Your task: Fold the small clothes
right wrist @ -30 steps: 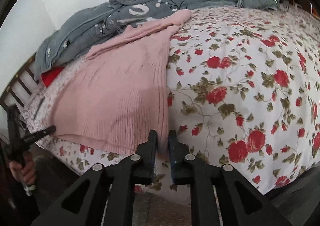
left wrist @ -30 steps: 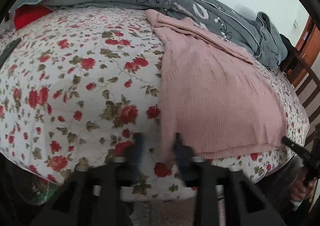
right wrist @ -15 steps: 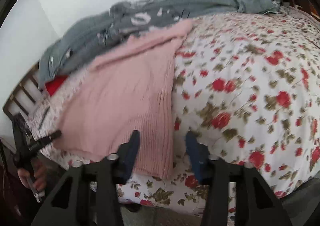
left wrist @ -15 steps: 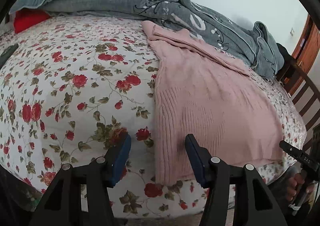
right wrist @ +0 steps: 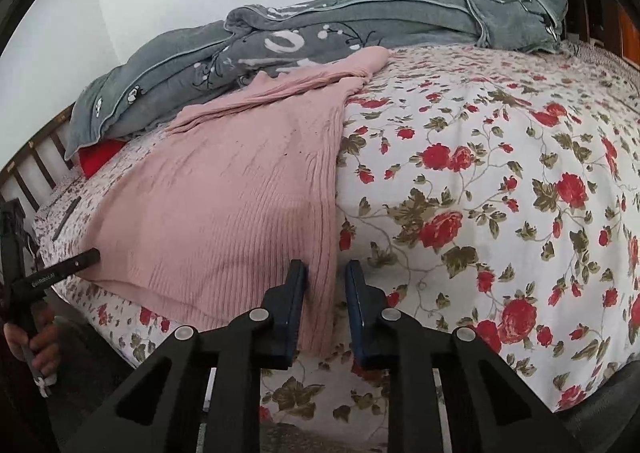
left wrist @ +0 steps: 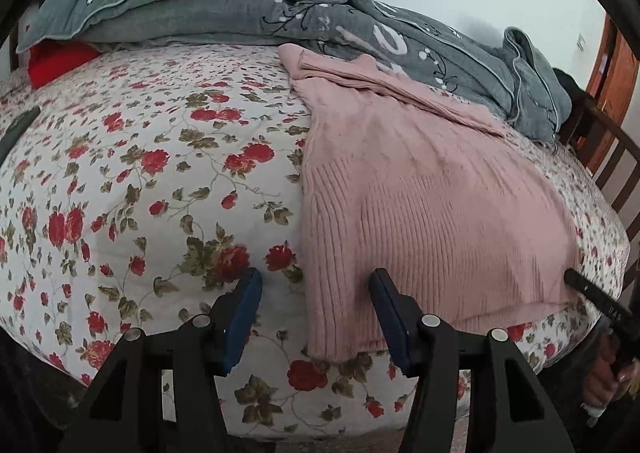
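Note:
A pink ribbed knit garment [left wrist: 420, 205] lies flat on the floral bedsheet [left wrist: 140, 173], its hem at the near bed edge. My left gripper [left wrist: 316, 313] is open, its blue fingers straddling the garment's near left corner. In the right wrist view the same garment [right wrist: 224, 205] lies left of centre. My right gripper [right wrist: 326, 305] is open with a narrower gap, straddling the garment's near right corner, nothing pinched. Each gripper shows in the other's view: the right one [left wrist: 592, 293] and the left one [right wrist: 60, 269].
A grey quilt [left wrist: 280, 13] is bunched along the back of the bed against the white wall; it also shows in the right wrist view [right wrist: 360, 25]. A red pillow [left wrist: 56, 61] peeks out under it. A wooden bed rail [left wrist: 612, 173] stands at the bed's end.
Both grippers were shut on the hem corners one second ago. Both opened and let the garment go. The right gripper's gap has since narrowed again.

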A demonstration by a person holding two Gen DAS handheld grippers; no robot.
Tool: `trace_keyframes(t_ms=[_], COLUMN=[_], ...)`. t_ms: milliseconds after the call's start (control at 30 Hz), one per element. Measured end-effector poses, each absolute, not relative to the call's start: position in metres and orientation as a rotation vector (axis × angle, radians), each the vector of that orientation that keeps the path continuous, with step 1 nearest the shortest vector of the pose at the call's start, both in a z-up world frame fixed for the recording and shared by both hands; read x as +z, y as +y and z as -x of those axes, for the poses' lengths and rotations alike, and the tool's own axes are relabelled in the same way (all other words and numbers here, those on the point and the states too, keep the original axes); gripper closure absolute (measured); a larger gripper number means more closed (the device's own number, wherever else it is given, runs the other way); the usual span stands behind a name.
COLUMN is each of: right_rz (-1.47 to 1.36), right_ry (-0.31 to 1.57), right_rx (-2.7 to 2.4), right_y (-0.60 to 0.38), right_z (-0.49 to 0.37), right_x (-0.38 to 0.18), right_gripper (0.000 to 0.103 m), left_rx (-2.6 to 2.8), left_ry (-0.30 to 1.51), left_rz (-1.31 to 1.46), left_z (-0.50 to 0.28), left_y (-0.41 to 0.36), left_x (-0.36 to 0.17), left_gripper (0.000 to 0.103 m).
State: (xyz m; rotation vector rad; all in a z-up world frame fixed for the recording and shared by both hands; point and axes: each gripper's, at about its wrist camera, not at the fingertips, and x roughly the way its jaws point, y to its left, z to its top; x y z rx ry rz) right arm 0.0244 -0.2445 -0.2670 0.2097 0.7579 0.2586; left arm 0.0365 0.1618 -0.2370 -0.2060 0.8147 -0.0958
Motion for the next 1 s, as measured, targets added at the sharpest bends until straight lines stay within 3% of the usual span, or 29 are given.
trace_keyframes(t_ms=[433,1000], right_rz=[-0.226,-0.205], right_ry=[0.737,0.736], right_rx=[0.269,0.279], right_y=[-0.246,-0.24], right_z=[-0.021,-0.02], right_x=[-0.27,-0.27], right_gripper=[0.081,0.072], left_rx=[-0.094,-0.088], left_ry=[0.802,0.802], left_rz=[0.235,0.2], left_z=[-0.04,-0.04], left_y=[0.161,0.155], left_x=[-0.238,-0.238], left_gripper=[0.037,0.034])
